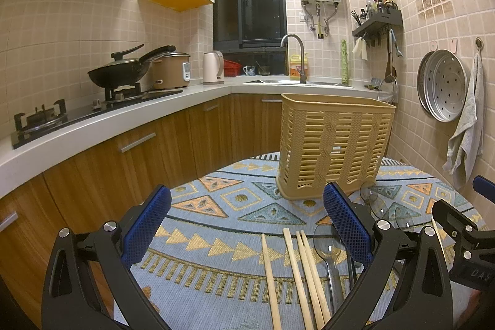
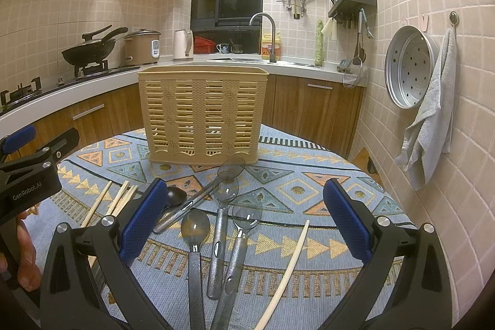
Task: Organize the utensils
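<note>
Both grippers hover low over the cloth-covered bench (image 2: 309, 184), each with jaws wide apart and nothing between them. The left gripper (image 1: 247, 225) sits above four chopsticks (image 1: 304, 274) lying side by side. The right gripper (image 2: 244, 221) is over a cluster of clear-bowled spoons (image 2: 227, 215), some overlapping, with one dark spoon (image 2: 176, 195) to their left and a lone chopstick (image 2: 287, 274) to their right. The slatted beige basket (image 2: 202, 113) stands upright at the far side of the bench, beyond all the utensils.
</note>
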`<move>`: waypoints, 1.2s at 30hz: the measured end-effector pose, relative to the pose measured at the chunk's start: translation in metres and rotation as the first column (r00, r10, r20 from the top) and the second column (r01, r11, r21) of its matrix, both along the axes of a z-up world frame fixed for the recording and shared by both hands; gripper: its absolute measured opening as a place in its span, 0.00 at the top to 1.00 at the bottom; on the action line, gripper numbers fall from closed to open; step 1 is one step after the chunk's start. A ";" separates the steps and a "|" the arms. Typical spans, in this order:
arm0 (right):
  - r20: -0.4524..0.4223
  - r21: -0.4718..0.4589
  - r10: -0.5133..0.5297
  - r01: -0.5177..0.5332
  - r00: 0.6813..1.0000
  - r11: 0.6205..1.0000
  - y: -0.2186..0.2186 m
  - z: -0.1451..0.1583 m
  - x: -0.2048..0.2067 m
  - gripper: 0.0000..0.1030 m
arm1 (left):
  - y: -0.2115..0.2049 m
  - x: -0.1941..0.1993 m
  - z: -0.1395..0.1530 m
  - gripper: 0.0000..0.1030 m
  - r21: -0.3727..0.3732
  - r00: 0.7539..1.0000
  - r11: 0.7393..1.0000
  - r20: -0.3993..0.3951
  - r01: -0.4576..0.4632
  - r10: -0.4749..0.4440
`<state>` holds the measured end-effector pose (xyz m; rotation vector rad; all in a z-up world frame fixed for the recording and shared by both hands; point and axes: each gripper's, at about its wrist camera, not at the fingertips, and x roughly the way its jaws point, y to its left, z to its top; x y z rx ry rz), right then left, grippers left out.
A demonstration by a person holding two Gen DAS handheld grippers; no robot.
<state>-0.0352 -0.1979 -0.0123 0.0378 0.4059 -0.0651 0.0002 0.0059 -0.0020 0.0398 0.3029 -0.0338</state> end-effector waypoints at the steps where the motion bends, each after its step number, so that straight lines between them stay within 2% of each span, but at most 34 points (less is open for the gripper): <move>1: -0.001 -0.004 -0.004 0.004 1.000 1.000 0.001 0.000 0.000 0.07 | 0.000 0.000 0.000 0.07 0.000 1.000 1.000 0.000 0.001 -0.001; 14: -0.006 -0.043 -0.009 0.009 1.000 0.999 0.007 0.000 0.001 0.07 | -0.001 -0.001 0.000 0.07 0.000 1.000 1.000 0.002 0.001 -0.001; 18: -0.012 -0.048 -0.010 0.009 1.000 0.999 0.007 0.000 0.002 0.13 | 0.000 -0.001 -0.001 0.07 -0.005 1.000 1.000 0.001 0.006 -0.006; 21: -0.026 -0.032 -0.009 0.008 1.000 0.999 0.003 0.000 0.005 0.19 | 0.008 0.001 -0.001 0.07 -0.051 0.999 0.998 -0.026 0.033 -0.035; 23: -0.036 -0.019 -0.009 0.009 0.999 1.000 0.000 0.000 0.006 0.19 | 0.018 0.007 -0.002 0.12 -0.098 0.992 0.993 -0.091 0.073 -0.082; 25: -0.060 -0.009 -0.020 0.020 0.998 1.000 -0.004 -0.001 0.009 0.19 | 0.032 0.019 -0.003 0.31 -0.145 0.973 0.984 -0.189 0.103 -0.130; 28: -0.110 0.031 -0.026 0.030 0.994 0.999 -0.013 -0.002 0.015 0.19 | 0.052 0.032 0.000 0.35 -0.231 0.926 0.958 -0.297 0.169 -0.235; 32: -0.191 0.011 -0.072 0.076 0.979 0.997 -0.022 0.004 0.027 0.19 | 0.057 0.048 -0.002 0.43 -0.291 0.832 0.927 -0.433 0.235 -0.347; 33: -0.215 0.008 -0.064 0.067 0.974 0.998 -0.023 0.006 0.030 0.18 | 0.053 0.051 -0.006 0.49 -0.296 0.812 0.923 -0.457 0.246 -0.363; 35: -0.239 0.002 -0.036 0.038 0.970 0.999 -0.026 0.012 0.035 0.14 | 0.044 0.059 -0.014 0.54 -0.288 0.757 0.920 -0.529 0.264 -0.383; 36: -0.238 0.000 -0.020 0.020 0.971 1.000 -0.027 0.017 0.037 0.11 | 0.040 0.062 -0.017 0.55 -0.271 0.745 0.924 -0.550 0.269 -0.378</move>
